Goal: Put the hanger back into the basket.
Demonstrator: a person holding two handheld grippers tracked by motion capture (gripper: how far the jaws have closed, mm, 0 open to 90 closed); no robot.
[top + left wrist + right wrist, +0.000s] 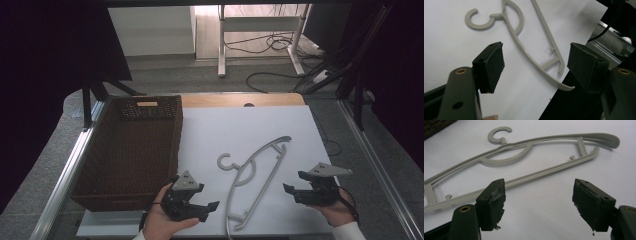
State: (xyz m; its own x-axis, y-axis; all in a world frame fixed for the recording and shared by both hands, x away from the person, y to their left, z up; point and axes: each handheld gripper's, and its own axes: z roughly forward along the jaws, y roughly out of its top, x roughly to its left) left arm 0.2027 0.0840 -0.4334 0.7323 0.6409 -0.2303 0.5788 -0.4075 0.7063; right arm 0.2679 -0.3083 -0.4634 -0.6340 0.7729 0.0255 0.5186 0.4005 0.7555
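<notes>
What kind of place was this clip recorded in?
Probably a lab or office data-collection station: a table under a white sheet, with a hanger and wicker basket staged on it, a desk frame and loose floor cables behind.

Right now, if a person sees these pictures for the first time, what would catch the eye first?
Probably the grey plastic hanger, lying flat on the white sheet in the middle of the table. Then the big dark wicker basket to its left. The left gripper and the right gripper, both open, flank the hanger near the table's front edge without touching it.
</notes>
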